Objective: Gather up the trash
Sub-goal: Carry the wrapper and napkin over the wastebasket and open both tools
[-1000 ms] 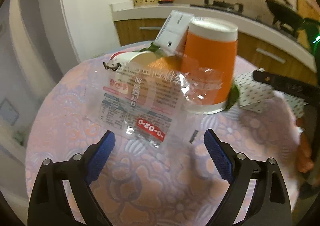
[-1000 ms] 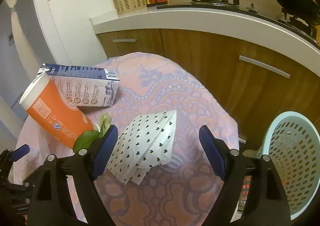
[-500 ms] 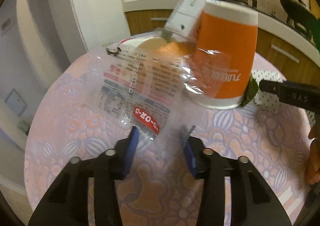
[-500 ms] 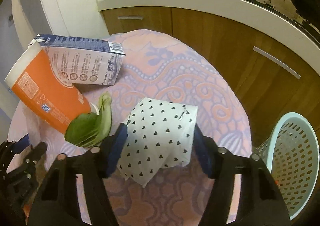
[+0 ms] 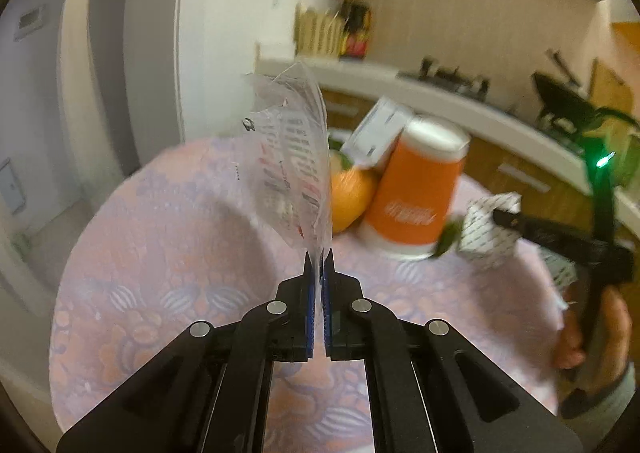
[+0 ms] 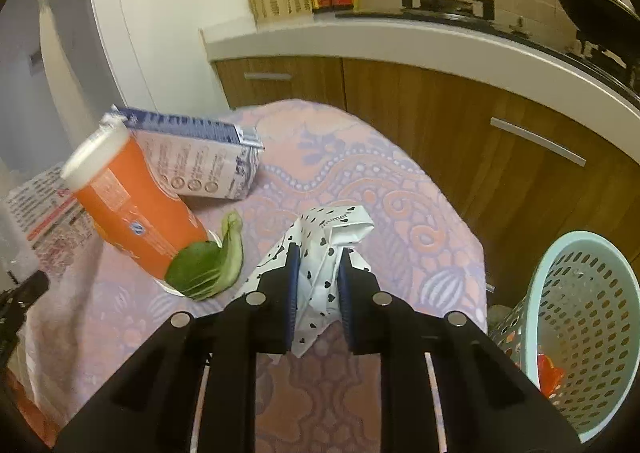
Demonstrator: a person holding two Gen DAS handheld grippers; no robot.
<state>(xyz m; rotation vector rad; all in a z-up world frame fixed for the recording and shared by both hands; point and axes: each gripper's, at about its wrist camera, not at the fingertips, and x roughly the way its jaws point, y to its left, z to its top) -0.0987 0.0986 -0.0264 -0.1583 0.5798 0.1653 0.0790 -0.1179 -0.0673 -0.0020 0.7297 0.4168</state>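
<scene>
Left wrist view: the clear printed wrapper [image 5: 294,161], lifted off the table [image 5: 168,253], could slip, pinched only by its edge in the closed left gripper [image 5: 319,269]. The right gripper [image 6: 319,289] clamps the heart-print paper [image 6: 326,237] (bunched, loosely), basket [image 6: 580,313] nearby.

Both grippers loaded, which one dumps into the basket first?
Right. The right gripper, shut on the heart-print paper napkin, has the pale-blue perforated basket beside it. The left gripper holds the clear plastic wrapper; no basket visible.
</scene>
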